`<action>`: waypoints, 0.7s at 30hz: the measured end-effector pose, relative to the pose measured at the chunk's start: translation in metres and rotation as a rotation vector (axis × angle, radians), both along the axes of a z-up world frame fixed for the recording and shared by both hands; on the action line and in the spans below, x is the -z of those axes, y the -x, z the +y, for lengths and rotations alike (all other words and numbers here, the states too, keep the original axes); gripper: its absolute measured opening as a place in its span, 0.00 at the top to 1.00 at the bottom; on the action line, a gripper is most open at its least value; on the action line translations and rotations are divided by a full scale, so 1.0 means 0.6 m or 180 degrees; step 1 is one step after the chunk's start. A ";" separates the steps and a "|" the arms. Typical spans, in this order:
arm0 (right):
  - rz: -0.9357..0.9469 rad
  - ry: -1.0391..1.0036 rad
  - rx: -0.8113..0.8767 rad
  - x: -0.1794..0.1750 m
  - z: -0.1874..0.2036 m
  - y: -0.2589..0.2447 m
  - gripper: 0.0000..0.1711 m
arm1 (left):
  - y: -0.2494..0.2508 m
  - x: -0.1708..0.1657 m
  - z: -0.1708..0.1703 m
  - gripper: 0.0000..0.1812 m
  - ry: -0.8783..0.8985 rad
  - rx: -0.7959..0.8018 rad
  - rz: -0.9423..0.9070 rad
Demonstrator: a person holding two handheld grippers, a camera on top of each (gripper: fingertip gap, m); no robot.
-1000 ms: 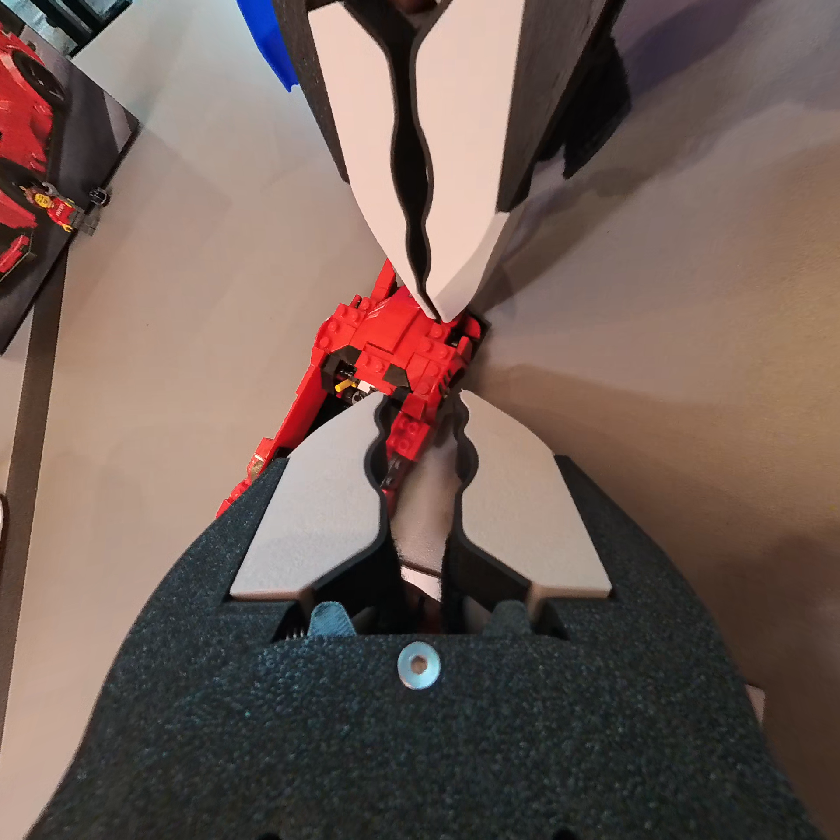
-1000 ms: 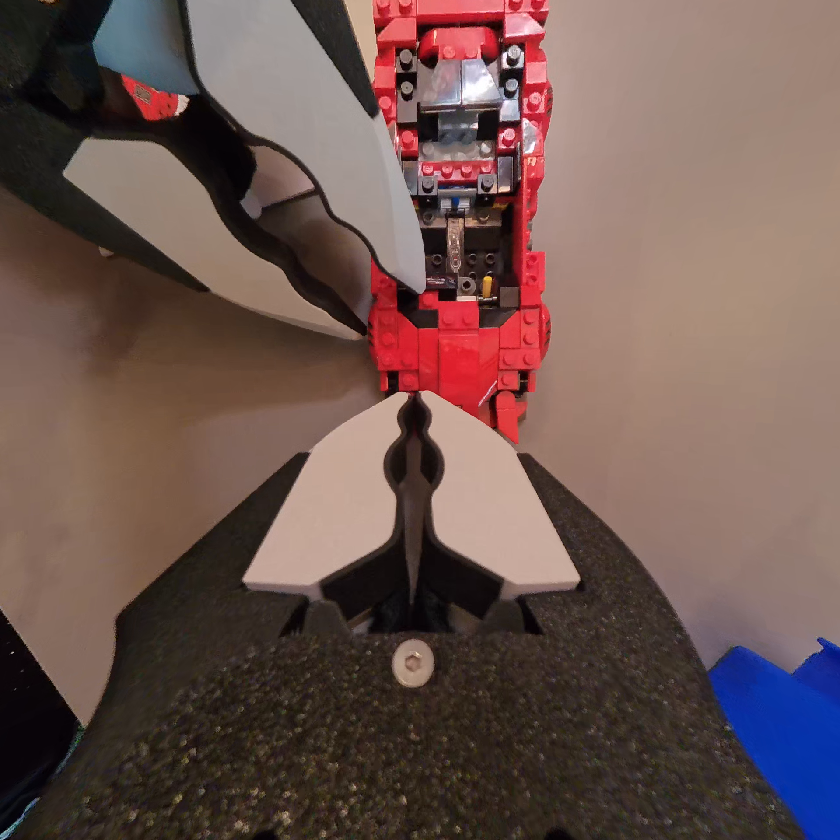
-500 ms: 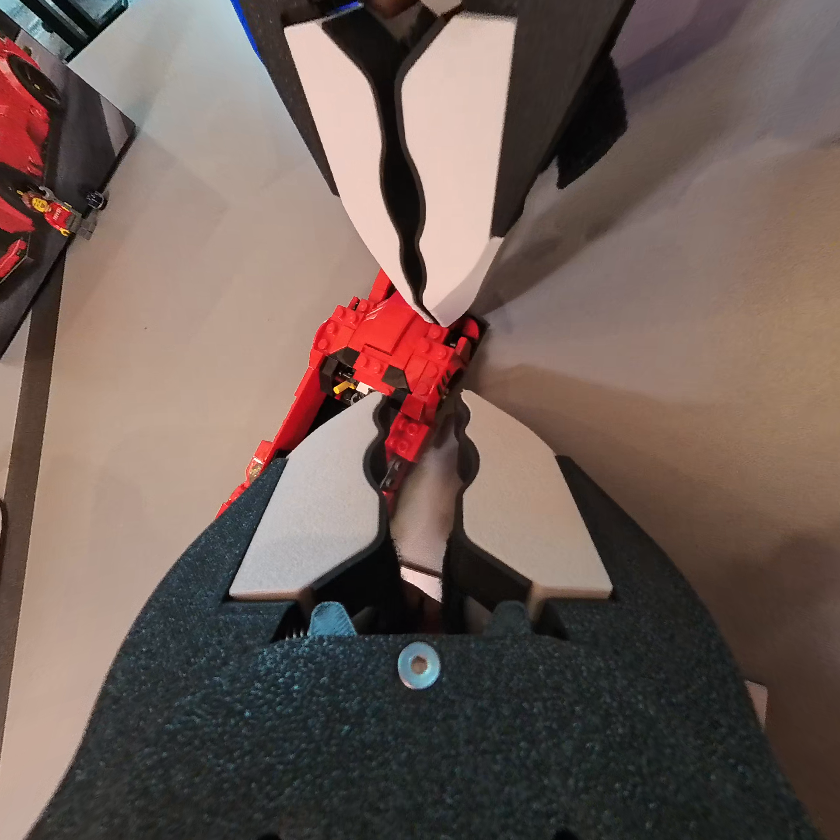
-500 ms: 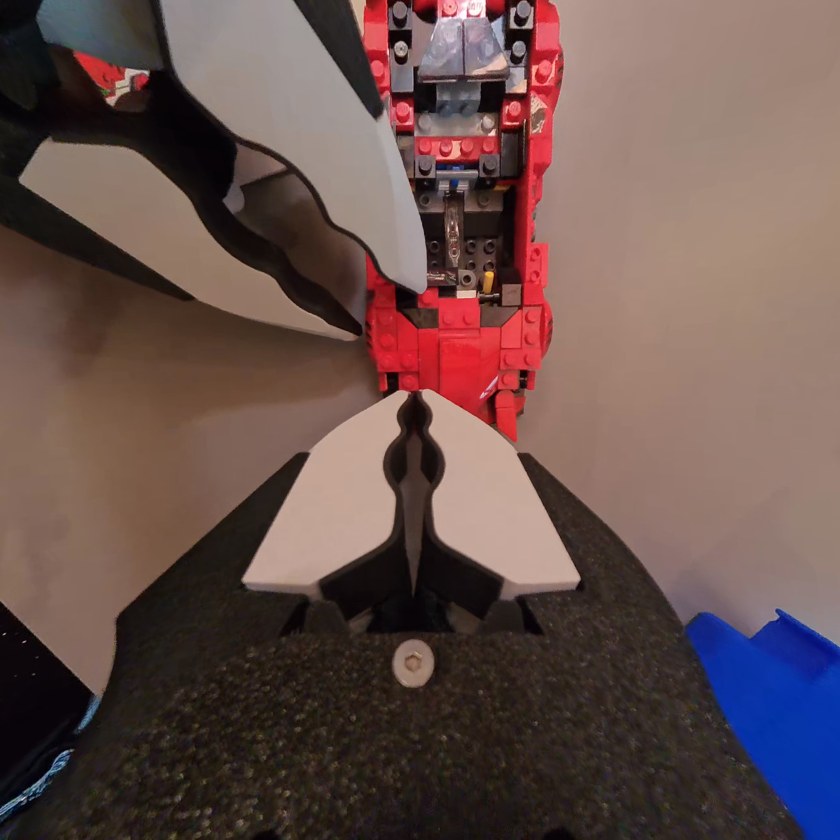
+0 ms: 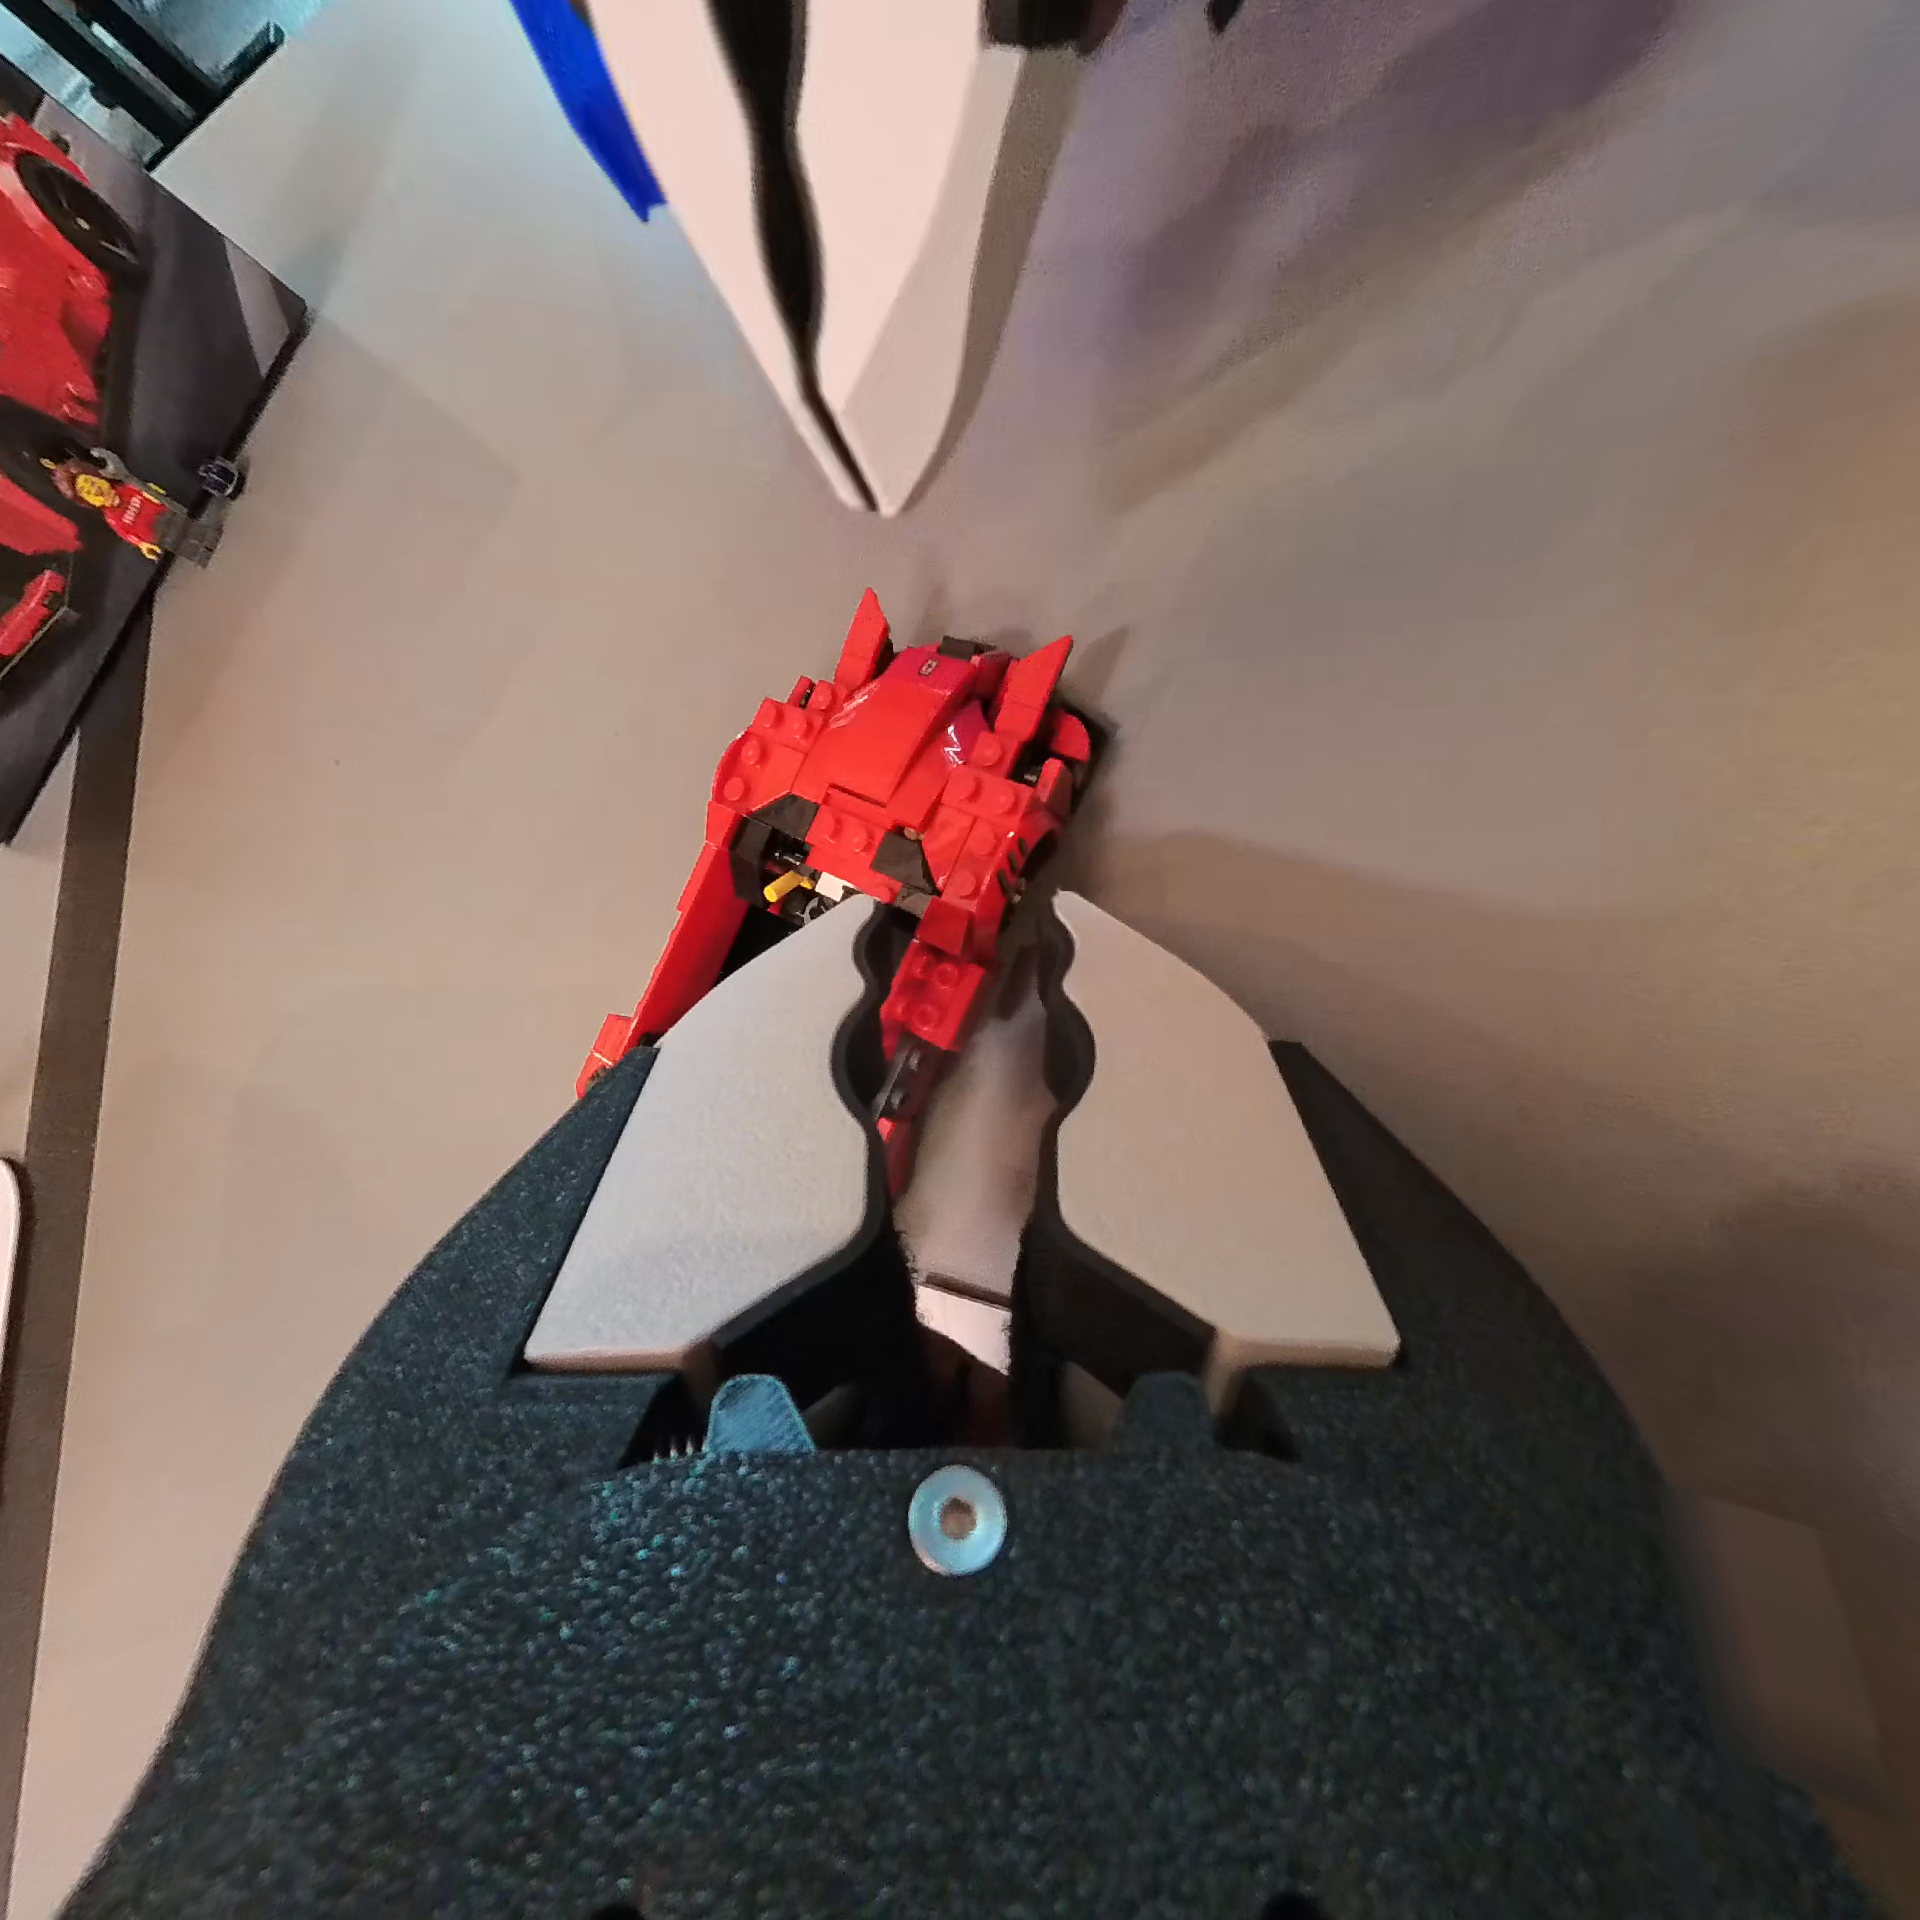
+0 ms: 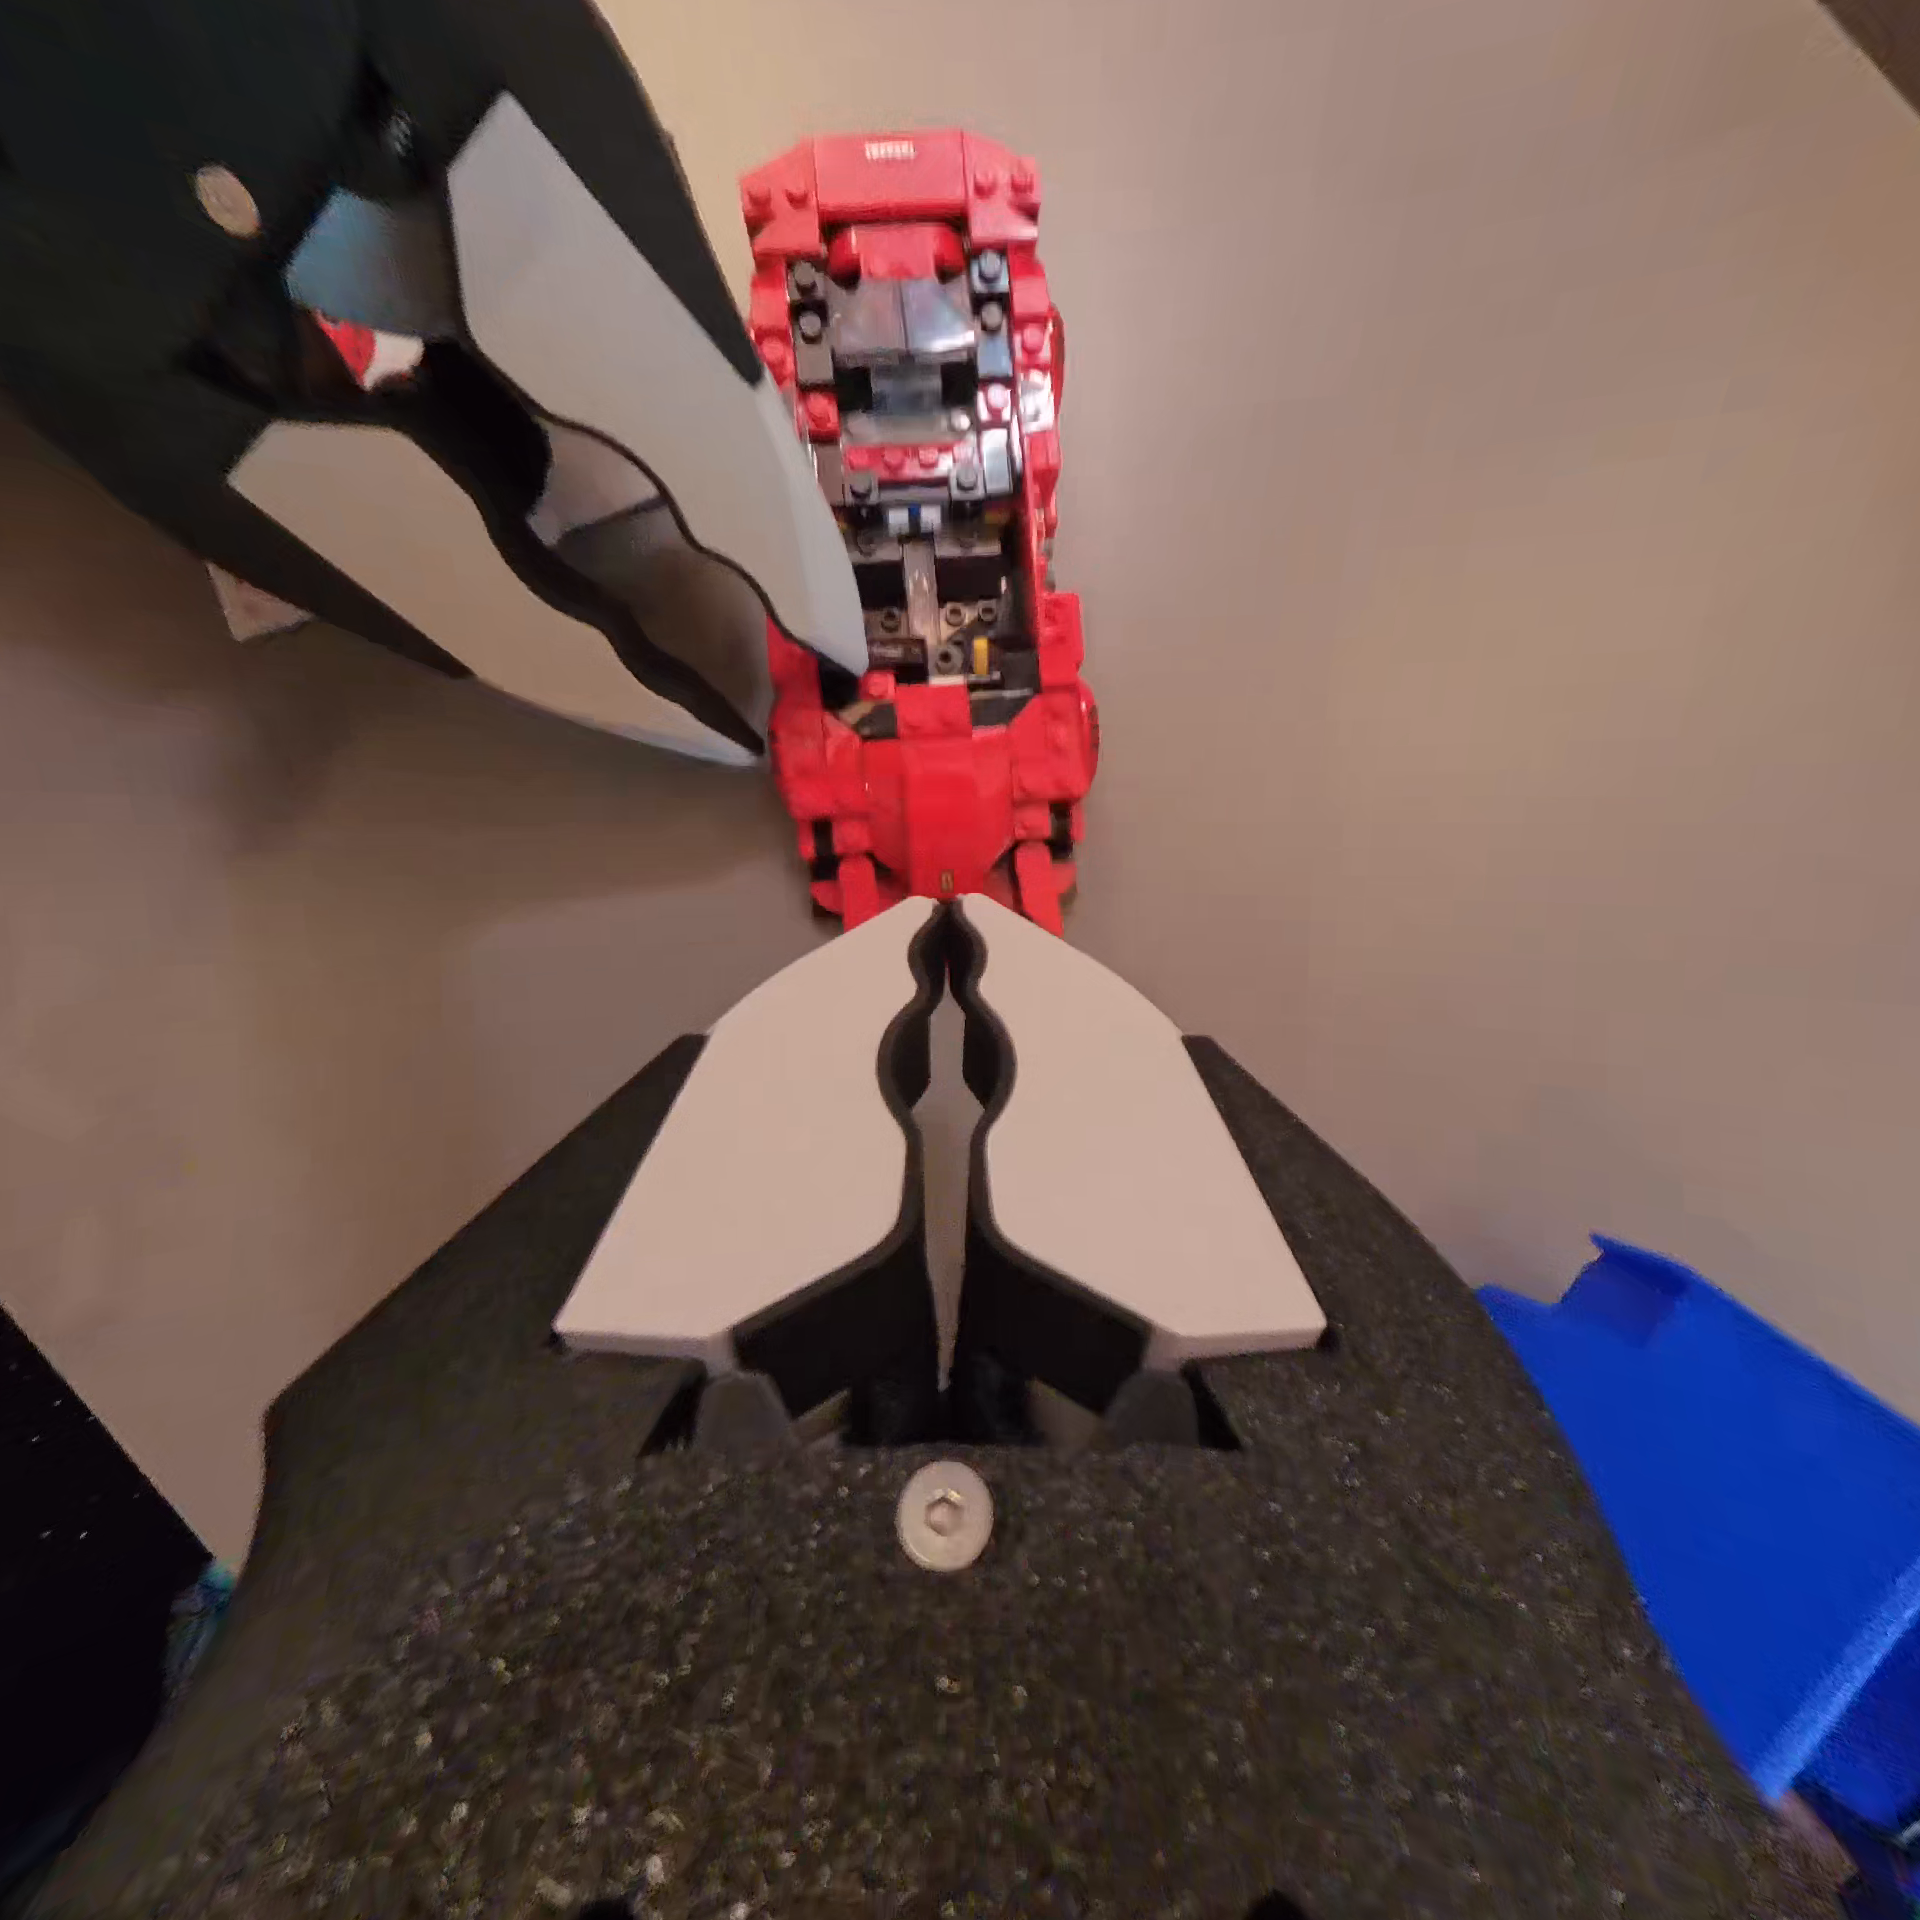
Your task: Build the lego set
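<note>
Gripping the side of the red lego car [image 5: 894, 790], the left hand-held gripper [image 5: 961, 914] has its jaws clamped across the bodywork near the cockpit, steadying the model on the tabletop [image 5: 1455, 727]. The right hand-held gripper [image 6: 948, 909] hangs just off the car's nose, jaws together and apparently empty, though blur hides the tips. Likely between bricks: next it must fetch a piece, perhaps from the blue bin [image 6: 1704, 1475].

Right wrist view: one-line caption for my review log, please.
Shut right tool points at the red Lego car's nose; left tool grips the car's side on the beige table.
</note>
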State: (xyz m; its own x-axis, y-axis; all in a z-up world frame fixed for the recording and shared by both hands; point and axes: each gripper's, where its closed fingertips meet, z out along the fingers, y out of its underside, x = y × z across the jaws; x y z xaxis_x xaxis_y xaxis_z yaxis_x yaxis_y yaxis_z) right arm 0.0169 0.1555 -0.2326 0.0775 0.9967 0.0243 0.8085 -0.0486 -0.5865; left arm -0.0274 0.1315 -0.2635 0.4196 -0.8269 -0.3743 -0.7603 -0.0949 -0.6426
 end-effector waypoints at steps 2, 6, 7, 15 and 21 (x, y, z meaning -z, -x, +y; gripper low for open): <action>0.0147 0.0234 -0.0042 0.008 -0.017 -0.002 1.00 | 0.000 0.000 0.000 0.85 -0.0012 0.0016 0.0016; 0.0322 0.0488 -0.0030 0.037 -0.042 -0.009 1.00 | 0.004 0.000 0.001 0.84 -0.0003 -0.0001 0.0029; 0.0358 0.0474 -0.0009 0.041 -0.042 -0.010 1.00 | 0.007 -0.002 0.002 0.84 -0.0012 -0.0001 0.0042; 0.0494 0.0267 -0.0127 0.019 -0.004 0.037 1.00 | 0.022 -0.037 0.010 0.87 0.0095 -0.0126 -0.0385; -0.0065 0.0064 -0.0535 0.039 -0.009 0.059 1.00 | 0.027 -0.028 0.009 0.88 0.0141 -0.0124 -0.0347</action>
State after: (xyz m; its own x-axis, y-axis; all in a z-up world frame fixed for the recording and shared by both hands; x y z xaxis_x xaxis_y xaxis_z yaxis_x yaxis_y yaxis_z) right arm -0.0187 0.1504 -0.2561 -0.0907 0.9959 0.0039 0.8179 0.0767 -0.5702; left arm -0.0433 0.1369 -0.2470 0.4881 -0.8238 -0.2883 -0.6812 -0.1531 -0.7159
